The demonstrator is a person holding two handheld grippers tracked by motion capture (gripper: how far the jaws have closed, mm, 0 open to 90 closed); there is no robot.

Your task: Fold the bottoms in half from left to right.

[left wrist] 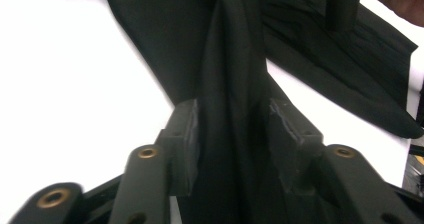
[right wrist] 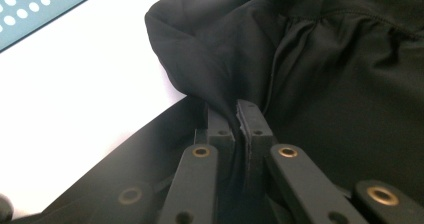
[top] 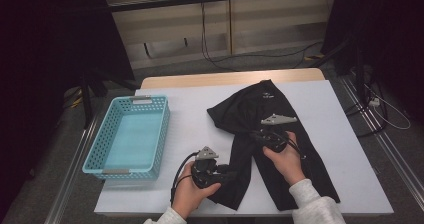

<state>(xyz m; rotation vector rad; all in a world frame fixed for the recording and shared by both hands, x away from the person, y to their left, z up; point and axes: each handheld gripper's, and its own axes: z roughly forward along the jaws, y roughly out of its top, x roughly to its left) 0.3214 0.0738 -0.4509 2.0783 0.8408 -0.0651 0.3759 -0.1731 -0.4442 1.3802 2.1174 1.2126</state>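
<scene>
Folding black trousers (top: pixel 260 134) spread on the white tabletop (top: pixel 200 134), a person works both grippers. The right gripper (right wrist: pixel 236 115) has its fingers clamped on a fold near the waist, likely to anchor the cloth. The left gripper (left wrist: pixel 230 134) straddles a bunched leg, fingers (left wrist: pixel 186 139) apart around the fabric, seemingly taking hold. A blue basket (top: pixel 95 156) waits at left, probably for the folded garment.
</scene>
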